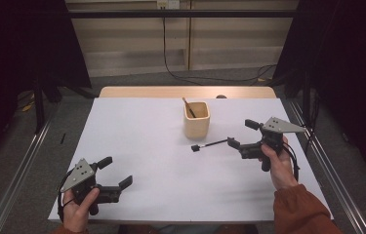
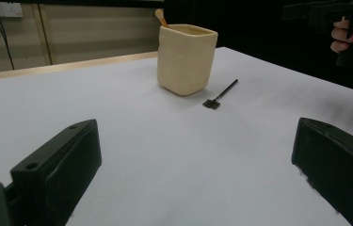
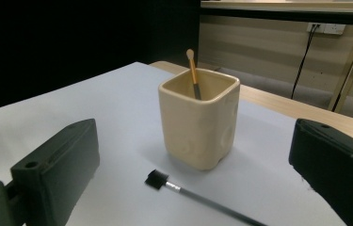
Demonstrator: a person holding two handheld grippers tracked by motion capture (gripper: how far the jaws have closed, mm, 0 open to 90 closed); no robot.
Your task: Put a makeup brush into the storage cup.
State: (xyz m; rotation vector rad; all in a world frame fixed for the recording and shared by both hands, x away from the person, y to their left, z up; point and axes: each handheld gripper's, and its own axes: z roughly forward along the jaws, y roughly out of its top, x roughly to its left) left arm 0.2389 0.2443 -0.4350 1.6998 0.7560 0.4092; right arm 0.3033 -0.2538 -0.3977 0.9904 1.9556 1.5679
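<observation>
left gripper [image 1: 119, 176] sits at the near-left corner of the white table [image 1: 136, 146], jaws wide apart, nothing between them. right gripper [image 1: 241, 138] hovers at the right side, jaws also apart and empty. black brush [image 1: 210, 144] lies flat on the table just in front of the right gripper, head pointing left, close beside the beige cup [image 1: 196, 119] but not touching it. cup stands upright past the table's middle, a wooden-handled brush [image 1: 189, 107] leaning inside. cup is the only obstacle near the black brush. table's left half and near edge are open. metal rails [image 1: 22, 170] run along both sides.
</observation>
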